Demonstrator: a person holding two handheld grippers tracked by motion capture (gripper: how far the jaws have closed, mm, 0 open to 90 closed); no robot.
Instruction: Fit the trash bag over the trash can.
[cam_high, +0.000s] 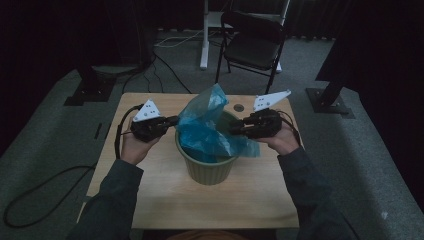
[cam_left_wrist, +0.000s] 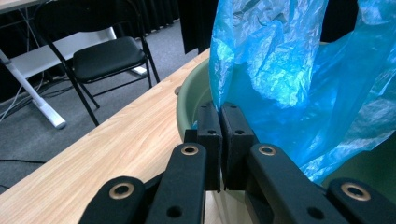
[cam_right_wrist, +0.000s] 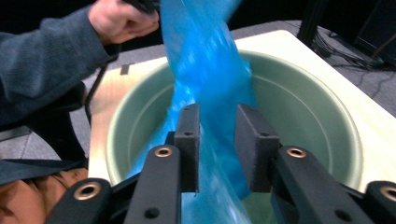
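Note:
A pale green bin (cam_high: 206, 172) stands at the middle of the wooden table (cam_high: 160, 190), with a blue plastic bag (cam_high: 202, 125) bunched in its mouth and rising above the rim. My left gripper (cam_high: 171, 121) is at the bin's left rim. In the left gripper view its pads (cam_left_wrist: 210, 121) are shut on the edge of the bag (cam_left_wrist: 280, 70), just over the bin's rim (cam_left_wrist: 187, 105). My right gripper (cam_high: 234, 129) reaches in from the right rim. Its jaws (cam_right_wrist: 217, 112) stand apart over the bin (cam_right_wrist: 303, 107), with a twisted strip of bag (cam_right_wrist: 205, 60) running between them, not pinched.
A black folding chair (cam_high: 252, 42) and a white desk leg (cam_high: 204, 35) stand beyond the table's far edge. Dark stand bases (cam_high: 87, 92) (cam_high: 330, 100) sit on the carpet at both far corners. Cables trail on the floor at left (cam_high: 30, 195). A small hole (cam_high: 239, 107) marks the tabletop behind the bin.

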